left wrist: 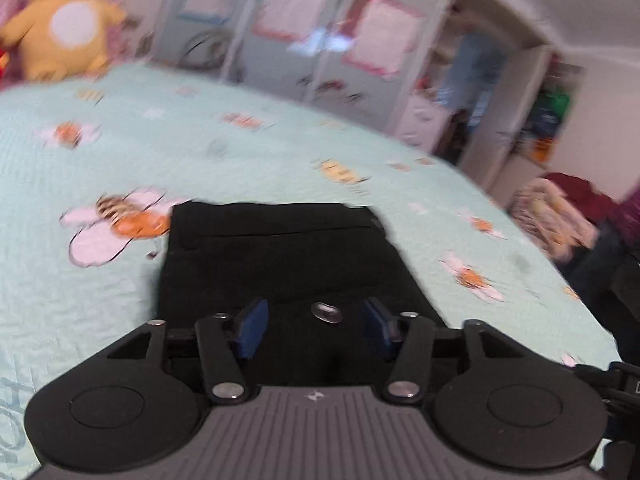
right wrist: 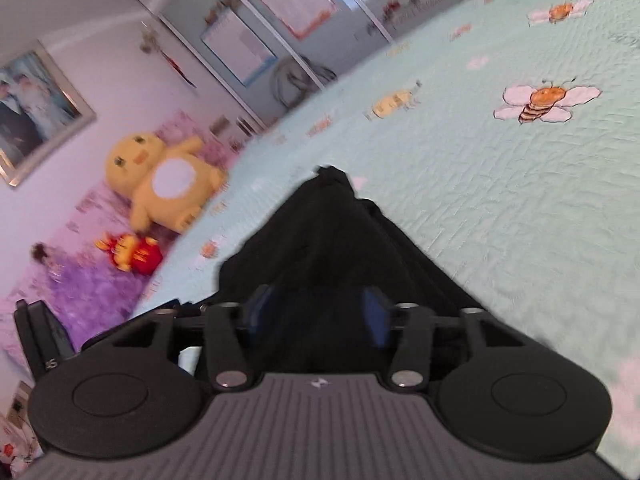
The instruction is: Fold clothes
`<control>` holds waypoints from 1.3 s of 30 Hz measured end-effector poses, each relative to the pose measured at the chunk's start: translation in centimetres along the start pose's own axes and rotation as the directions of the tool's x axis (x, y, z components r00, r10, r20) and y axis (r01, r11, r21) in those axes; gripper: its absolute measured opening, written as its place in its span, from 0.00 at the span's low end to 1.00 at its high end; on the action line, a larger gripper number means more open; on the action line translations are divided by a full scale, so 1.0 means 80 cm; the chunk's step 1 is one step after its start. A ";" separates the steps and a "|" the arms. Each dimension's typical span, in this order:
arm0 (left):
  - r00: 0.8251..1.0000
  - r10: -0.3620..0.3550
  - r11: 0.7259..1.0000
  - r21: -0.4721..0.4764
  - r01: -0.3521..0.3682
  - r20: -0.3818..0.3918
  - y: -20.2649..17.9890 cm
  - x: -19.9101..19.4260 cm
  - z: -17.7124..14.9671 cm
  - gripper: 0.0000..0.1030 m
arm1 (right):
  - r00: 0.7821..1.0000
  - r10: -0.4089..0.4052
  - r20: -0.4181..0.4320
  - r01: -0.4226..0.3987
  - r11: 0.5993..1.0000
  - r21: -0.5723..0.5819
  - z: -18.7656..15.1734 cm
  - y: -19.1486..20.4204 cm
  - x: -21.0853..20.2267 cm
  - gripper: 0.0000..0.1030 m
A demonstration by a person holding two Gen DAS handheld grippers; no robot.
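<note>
A black garment (left wrist: 280,264) lies folded into a rough rectangle on the pale green bedspread (left wrist: 240,152). A metal button (left wrist: 327,313) shows on its near edge. My left gripper (left wrist: 316,332) is open just over that edge, the blue pads (left wrist: 251,332) wide apart on either side of the button. In the right wrist view the same black garment (right wrist: 328,240) tapers away to a point. My right gripper (right wrist: 316,316) is open too, and black cloth fills the gap between its blue pads (right wrist: 376,316). Both views are motion-blurred.
A yellow plush toy (right wrist: 164,184) and a small red toy (right wrist: 132,254) sit by the purple pillows at the head of the bed. A pile of clothes (left wrist: 560,216) lies past the bed's right edge. Wardrobe doors (left wrist: 304,32) stand behind.
</note>
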State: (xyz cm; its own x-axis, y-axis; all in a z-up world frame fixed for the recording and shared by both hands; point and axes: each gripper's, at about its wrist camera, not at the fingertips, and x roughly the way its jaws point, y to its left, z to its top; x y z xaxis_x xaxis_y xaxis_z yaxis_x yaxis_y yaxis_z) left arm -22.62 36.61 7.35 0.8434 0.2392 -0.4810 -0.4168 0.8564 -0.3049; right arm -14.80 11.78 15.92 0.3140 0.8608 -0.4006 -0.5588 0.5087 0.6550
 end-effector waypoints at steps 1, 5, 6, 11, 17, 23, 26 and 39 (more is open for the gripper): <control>1.000 -0.005 1.000 0.027 0.005 -0.004 -0.005 -0.005 -0.008 0.66 | 1.000 0.006 0.001 -0.006 1.000 0.004 -0.010 0.000 -0.008 0.57; 0.999 0.027 0.996 0.091 -0.023 -0.045 -0.009 0.015 -0.035 0.67 | 1.000 -0.010 0.006 0.010 0.999 0.045 -0.047 -0.020 -0.015 0.55; 0.998 0.028 0.997 0.076 -0.024 -0.051 -0.010 0.013 -0.031 0.67 | 1.000 -0.014 0.010 0.014 0.998 0.064 -0.046 -0.020 -0.019 0.55; 0.999 -0.027 1.000 -0.008 0.026 -0.043 -0.017 -0.020 -0.023 0.63 | 0.997 0.030 0.064 -0.034 0.997 0.062 -0.038 0.008 -0.065 0.56; 0.992 -0.056 0.996 -0.081 0.048 -0.109 -0.005 -0.020 -0.061 0.66 | 0.999 0.031 0.021 -0.032 0.999 0.031 -0.059 0.008 -0.074 0.57; 0.993 -0.064 0.992 -0.119 0.052 -0.101 -0.006 -0.027 -0.058 0.64 | 0.991 -0.099 -0.091 0.110 0.986 0.124 -0.084 -0.035 -0.054 0.57; 0.993 -0.088 0.986 -0.147 0.075 -0.083 -0.012 -0.043 -0.055 0.63 | 1.000 -0.021 -0.024 0.023 0.993 0.115 -0.085 -0.024 -0.075 0.57; 0.995 -0.028 0.995 -0.102 0.018 -0.098 -0.027 -0.042 -0.069 0.67 | 0.992 0.107 0.065 -0.110 0.993 0.031 -0.136 -0.055 -0.064 0.59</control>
State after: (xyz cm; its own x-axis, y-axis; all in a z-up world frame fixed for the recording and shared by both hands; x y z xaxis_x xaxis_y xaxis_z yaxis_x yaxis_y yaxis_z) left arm -26.40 31.46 5.09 0.8176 0.1691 -0.5504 -0.4337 0.8096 -0.3956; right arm -22.27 4.92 8.14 0.3015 0.9098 -0.2853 -0.5655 0.4116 0.7147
